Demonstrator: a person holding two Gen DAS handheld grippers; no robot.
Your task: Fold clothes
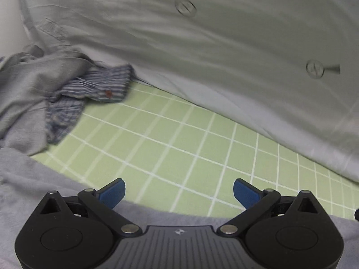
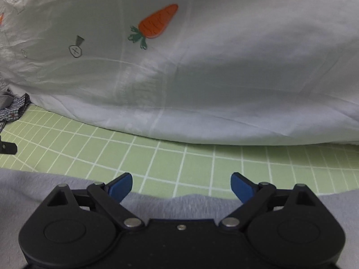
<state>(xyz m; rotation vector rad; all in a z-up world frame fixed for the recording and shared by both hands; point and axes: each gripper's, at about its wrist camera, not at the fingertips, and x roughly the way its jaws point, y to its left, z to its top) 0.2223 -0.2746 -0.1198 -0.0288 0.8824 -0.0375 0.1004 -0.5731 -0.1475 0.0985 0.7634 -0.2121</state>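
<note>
Green grid sheet (image 1: 179,139): grey garment (image 2: 190,206), clothes pile (image 1: 33,94), quilt (image 2: 224,78).

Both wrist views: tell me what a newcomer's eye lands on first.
The orange carrot print on the white quilt stands out, up in the right wrist view. Below it spreads the green grid sheet. In the left wrist view, crumpled striped and grey clothes lie heaped at far left.

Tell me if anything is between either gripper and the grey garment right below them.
Nothing visible. The left gripper and right gripper are both open, directly over the grey garment's near edge. The crumpled clothes pile lies off to the left.
</note>
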